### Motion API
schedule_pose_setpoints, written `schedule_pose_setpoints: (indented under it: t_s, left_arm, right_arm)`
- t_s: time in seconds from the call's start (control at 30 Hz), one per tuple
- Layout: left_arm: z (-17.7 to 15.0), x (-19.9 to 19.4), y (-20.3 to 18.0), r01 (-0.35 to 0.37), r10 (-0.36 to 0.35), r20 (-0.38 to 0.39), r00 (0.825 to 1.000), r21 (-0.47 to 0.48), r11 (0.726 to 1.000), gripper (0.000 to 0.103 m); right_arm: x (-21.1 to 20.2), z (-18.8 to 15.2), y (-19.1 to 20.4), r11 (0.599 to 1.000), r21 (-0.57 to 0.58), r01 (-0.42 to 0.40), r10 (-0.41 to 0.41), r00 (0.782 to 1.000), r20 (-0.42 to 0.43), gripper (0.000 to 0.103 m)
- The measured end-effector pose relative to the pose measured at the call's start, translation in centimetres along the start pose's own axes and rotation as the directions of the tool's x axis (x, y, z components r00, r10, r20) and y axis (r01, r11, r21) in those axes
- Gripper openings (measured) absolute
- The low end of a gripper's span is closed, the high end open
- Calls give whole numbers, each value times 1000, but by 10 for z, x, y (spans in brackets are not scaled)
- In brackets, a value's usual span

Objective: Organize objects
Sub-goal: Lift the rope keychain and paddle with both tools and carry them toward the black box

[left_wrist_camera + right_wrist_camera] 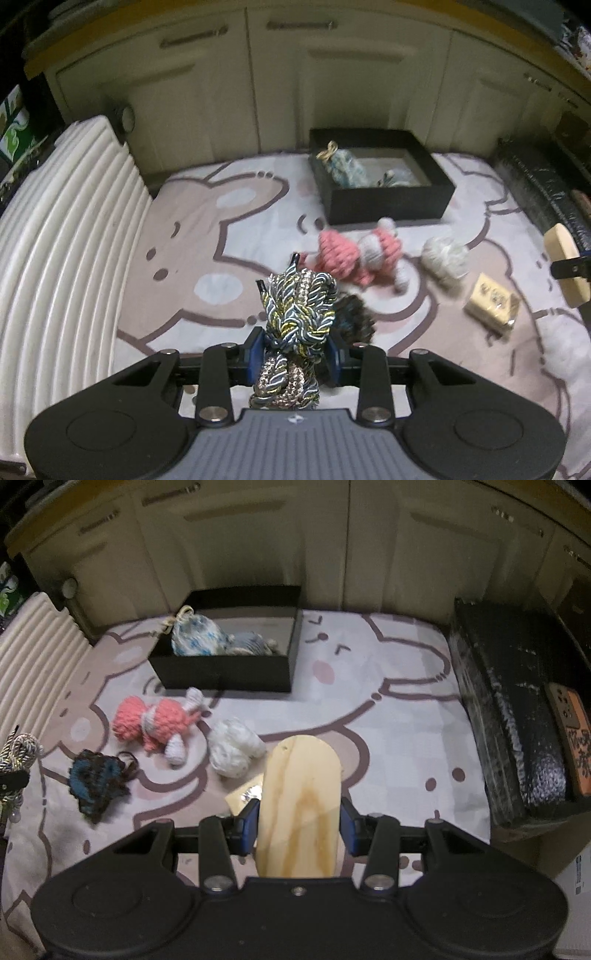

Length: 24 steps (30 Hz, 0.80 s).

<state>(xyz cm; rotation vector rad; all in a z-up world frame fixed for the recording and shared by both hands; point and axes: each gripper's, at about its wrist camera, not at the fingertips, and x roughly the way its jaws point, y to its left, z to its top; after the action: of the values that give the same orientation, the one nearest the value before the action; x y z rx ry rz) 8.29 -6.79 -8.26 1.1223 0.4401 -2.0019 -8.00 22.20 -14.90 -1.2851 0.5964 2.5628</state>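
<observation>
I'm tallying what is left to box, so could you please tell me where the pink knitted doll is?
The pink knitted doll lies on the bunny-print mat, left of centre in the right wrist view, just before the black box, beside the white yarn ball.

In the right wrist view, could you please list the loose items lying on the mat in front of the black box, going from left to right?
Dark teal knitted piece → pink crocheted doll → white yarn ball.

Nothing really readable here tbh. The orange card [570, 738] at the right edge has dark characters and the small tan packet [493, 301] has printing, but both are too blurry.
</observation>
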Motion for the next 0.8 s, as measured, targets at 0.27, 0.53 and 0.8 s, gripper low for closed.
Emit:
schedule_pose_setpoints:
  t_s: [0.27,0.53,0.8]
  left_arm:
    - [20,-21,-21,17,-17,51,999,-9,1000,36]
    - [42,-32,-44,37,-35,76,996,-26,999,36]
    - [62,-31,-59,64,-62,95,994,-19,998,36]
  right_arm:
    - [-13,8,11,1000,15,-27,27,999,46,45]
    - [-20,18,17,999,50,-14,9,995,99,45]
    - [-22,30,23,998,65,-3,-6,990,140,45]
